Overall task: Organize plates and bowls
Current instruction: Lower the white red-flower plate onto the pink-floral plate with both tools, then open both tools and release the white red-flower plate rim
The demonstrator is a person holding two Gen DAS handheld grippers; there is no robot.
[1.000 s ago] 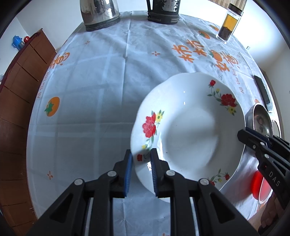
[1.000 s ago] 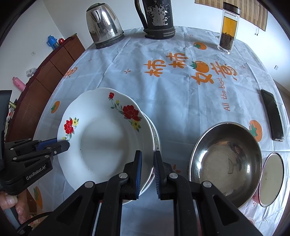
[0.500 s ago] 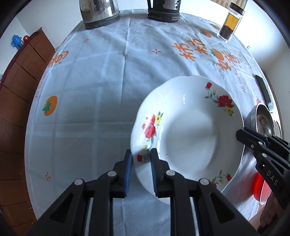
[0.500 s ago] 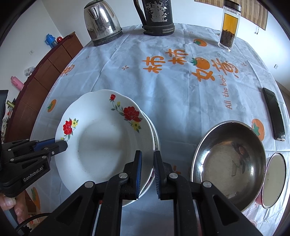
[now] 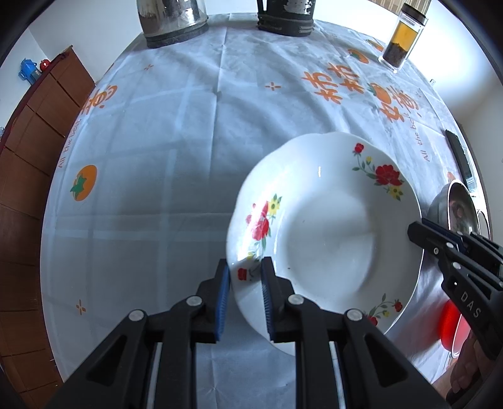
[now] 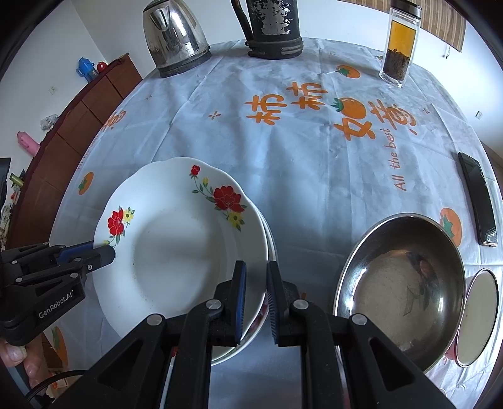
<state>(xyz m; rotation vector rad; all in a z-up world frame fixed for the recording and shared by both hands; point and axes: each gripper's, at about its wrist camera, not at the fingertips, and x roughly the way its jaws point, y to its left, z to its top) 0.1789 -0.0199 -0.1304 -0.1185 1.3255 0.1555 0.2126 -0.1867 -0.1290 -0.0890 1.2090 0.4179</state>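
My left gripper (image 5: 245,273) is shut on the near left rim of a white plate with red flowers (image 5: 327,239). In the right wrist view this plate (image 6: 176,245) lies over a stack of similar plates (image 6: 271,248), of which only the right edges show. Whether it rests on the stack I cannot tell. The left gripper (image 6: 105,253) grips it from the left there. My right gripper (image 6: 254,267) hovers shut over the stack's right edge, holding nothing. From the left wrist view, the right gripper (image 5: 418,228) is beside the plate's right rim.
A large steel bowl (image 6: 399,302) sits right of the stack, with a small round steel dish (image 6: 481,317) beyond it. A phone (image 6: 478,204) lies at the right edge. A kettle (image 6: 176,37), dark jug (image 6: 270,28) and tea jar (image 6: 399,44) stand at the back.
Almost nothing differs. The left gripper keeps its hold on the plate's rim, and the right gripper has only drifted slightly over the stack.
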